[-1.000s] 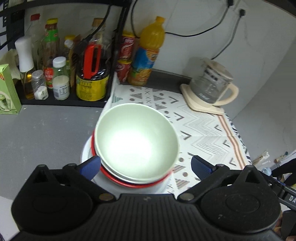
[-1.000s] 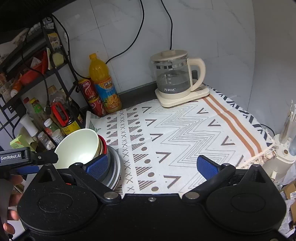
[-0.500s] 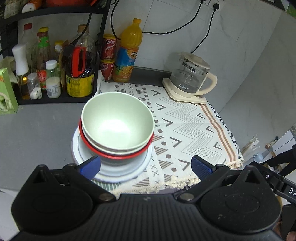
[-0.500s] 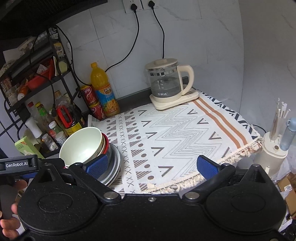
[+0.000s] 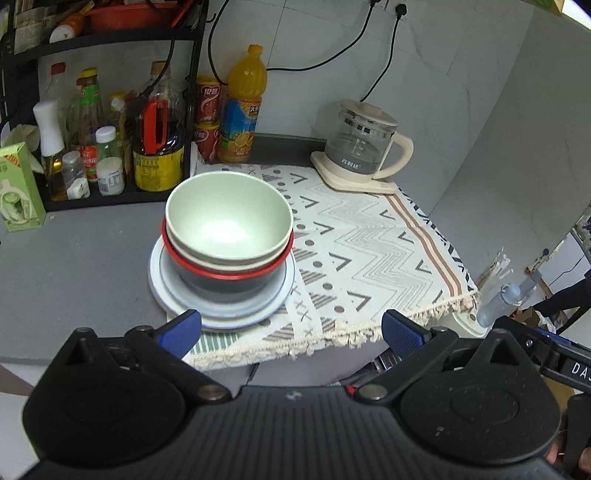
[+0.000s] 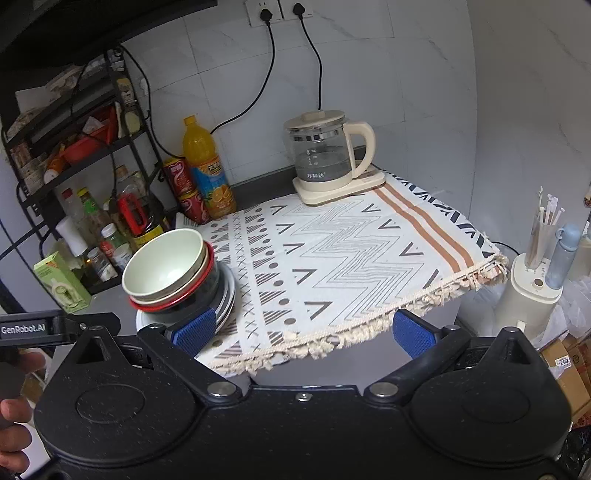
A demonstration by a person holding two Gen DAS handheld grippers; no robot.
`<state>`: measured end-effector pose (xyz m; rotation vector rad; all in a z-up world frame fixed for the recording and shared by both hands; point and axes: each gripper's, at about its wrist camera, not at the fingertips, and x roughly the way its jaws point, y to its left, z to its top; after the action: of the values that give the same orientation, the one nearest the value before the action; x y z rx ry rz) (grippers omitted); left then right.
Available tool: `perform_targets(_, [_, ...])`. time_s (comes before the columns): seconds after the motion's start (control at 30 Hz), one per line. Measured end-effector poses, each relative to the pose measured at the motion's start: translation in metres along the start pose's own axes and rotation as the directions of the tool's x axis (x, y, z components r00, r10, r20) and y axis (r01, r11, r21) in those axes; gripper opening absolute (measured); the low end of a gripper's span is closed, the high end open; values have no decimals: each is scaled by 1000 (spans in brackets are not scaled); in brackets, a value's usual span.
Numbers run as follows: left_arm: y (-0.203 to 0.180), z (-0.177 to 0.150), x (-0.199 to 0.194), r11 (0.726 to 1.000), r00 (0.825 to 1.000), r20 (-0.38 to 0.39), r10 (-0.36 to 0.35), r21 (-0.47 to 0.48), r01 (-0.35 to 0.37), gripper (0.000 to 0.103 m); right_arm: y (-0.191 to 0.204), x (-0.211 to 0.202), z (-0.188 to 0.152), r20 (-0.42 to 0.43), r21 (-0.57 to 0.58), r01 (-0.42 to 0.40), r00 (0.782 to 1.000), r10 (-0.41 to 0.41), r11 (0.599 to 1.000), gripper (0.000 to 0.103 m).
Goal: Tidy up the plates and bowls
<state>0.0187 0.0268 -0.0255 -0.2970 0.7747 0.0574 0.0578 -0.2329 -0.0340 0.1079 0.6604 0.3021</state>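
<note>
Stack of dishes sits at the left edge of the patterned cloth, partly on the cloth, partly on the bare grey table. Top to bottom: pale green bowl nested in a cream bowl, that in a red-rimmed dark bowl, all on a pale blue plate w/ a white plate rim showing under it. In the right wrist view the same green bowl tops the stack, plates fanned beneath.

Left gripper hangs near the table's front edge, fingers wide apart, nothing between them; its left blue pad overlaps the plate rim in view, contact can't be told. Right gripper also spread wide and empty, off the front of the table, fringe of the cloth between its pads; left pad sits just in front of the plates.

Behind the stack: black rack w/ sauce bottles & jars, red cans, orange juice bottle. Glass kettle on its cream base at the far right corner of the cloth, cord up to a wall socket. Green carton on the table at far left.
</note>
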Motion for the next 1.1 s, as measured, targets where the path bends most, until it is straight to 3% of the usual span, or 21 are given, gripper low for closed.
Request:
perform_targets(0.57, [4, -34, -34, 998, 999, -10, 40, 38, -40, 103, 22, -28, -27, -23, -77, -46, 999, 44, 996, 103])
perform_targets(1.1, [7, -39, -46, 997, 998, -7, 57, 46, -56, 103, 30, -31, -21, -10, -114, -60, 998, 59, 992, 103])
